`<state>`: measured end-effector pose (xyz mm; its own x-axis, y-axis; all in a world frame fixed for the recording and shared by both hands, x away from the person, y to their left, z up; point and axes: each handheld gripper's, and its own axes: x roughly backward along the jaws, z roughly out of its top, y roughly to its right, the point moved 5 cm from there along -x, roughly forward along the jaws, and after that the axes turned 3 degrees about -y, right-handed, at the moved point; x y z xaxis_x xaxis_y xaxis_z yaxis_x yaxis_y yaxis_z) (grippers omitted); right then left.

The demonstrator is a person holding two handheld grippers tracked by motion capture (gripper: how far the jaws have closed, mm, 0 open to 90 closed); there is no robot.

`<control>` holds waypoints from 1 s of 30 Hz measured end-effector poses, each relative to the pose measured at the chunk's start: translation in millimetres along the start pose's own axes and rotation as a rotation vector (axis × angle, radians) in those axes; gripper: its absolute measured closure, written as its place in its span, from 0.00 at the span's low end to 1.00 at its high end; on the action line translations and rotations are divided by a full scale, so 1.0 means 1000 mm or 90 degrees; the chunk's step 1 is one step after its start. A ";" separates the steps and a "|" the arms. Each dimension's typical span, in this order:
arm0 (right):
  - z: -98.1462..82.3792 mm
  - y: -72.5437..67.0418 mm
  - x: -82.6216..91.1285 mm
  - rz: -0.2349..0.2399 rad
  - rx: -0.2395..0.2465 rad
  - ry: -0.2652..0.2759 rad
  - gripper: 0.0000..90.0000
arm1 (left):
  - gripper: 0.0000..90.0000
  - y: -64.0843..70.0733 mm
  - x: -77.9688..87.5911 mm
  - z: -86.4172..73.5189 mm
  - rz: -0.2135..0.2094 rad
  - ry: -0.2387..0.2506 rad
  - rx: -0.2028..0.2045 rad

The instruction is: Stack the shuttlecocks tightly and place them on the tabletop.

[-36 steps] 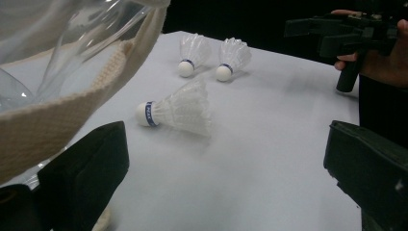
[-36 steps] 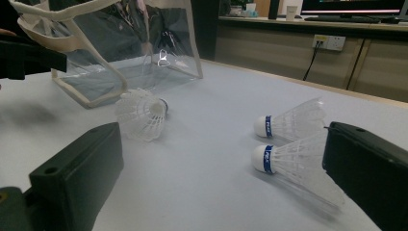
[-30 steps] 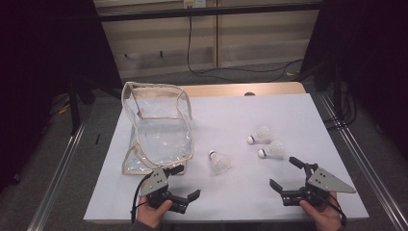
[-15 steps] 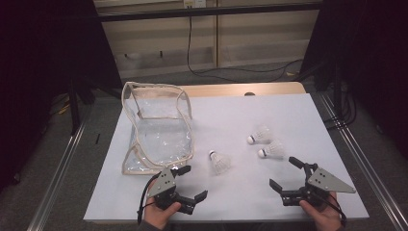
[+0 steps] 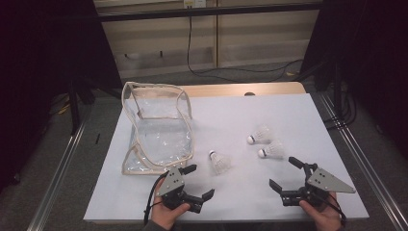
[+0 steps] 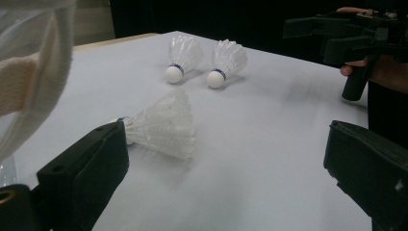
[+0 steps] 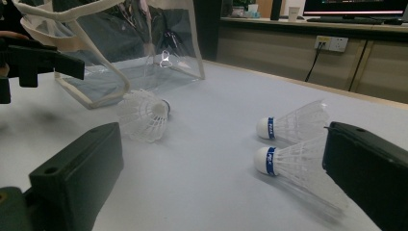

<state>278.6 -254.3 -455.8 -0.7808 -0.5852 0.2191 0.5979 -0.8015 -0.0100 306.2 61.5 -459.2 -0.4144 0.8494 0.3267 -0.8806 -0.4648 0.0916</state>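
- Lone shuttlecock [image 5: 220, 162]: lying on its side toward the middle of the counter's near half, apart from the other two. In the high view its cork is pointing toward the far edge and its skirt is flaring toward the near edge.
- Left tool [image 5: 194, 182]: jaws spread wide, pinching nothing, hovering near the near edge. The lone shuttlecock is sitting just ahead of it and slightly to its right; in the left gripper view [image 6: 166, 126] it is lying just past the left-hand jaw, long axis crosswise to the jaws. By my judgement this tool is the nearer one.
- Right tool [image 5: 289, 175]: jaws likewise spread and empty, held near the near-right corner.
- Pair of shuttlecocks [image 5: 267, 143]: resting side by side toward the right edge, just ahead of the right tool, corks pointing left.
- Clear bag [image 5: 159, 127]: standing open toward the left edge, cream-trimmed, just left of the lone shuttlecock.
- Counter [image 5: 240, 115]: white, flat, with open room between the tools.
- Room: dark surrounds, pale panelled wall and a cable beyond the far edge.
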 end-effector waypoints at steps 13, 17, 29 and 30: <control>0.000 0.001 0.001 -0.001 0.001 0.000 0.00 | 0.02 0.008 -0.024 0.004 0.046 -0.027 0.001; 0.000 0.000 0.000 0.000 0.002 0.001 0.00 | 0.02 0.012 -0.030 0.005 0.056 -0.040 -0.004; 0.000 0.001 0.001 -0.003 -0.002 0.002 0.00 | 0.03 0.017 -0.054 0.011 0.068 -0.068 0.011; 0.000 0.001 0.001 -0.002 -0.003 0.001 0.00 | 0.03 0.018 -0.055 0.011 0.072 -0.071 0.005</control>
<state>278.4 -256.0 -455.6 -0.7828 -0.5832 0.2169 0.5949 -0.8037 -0.0141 316.3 3.4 -465.1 -0.4830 0.7584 0.4376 -0.8277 -0.5586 0.0545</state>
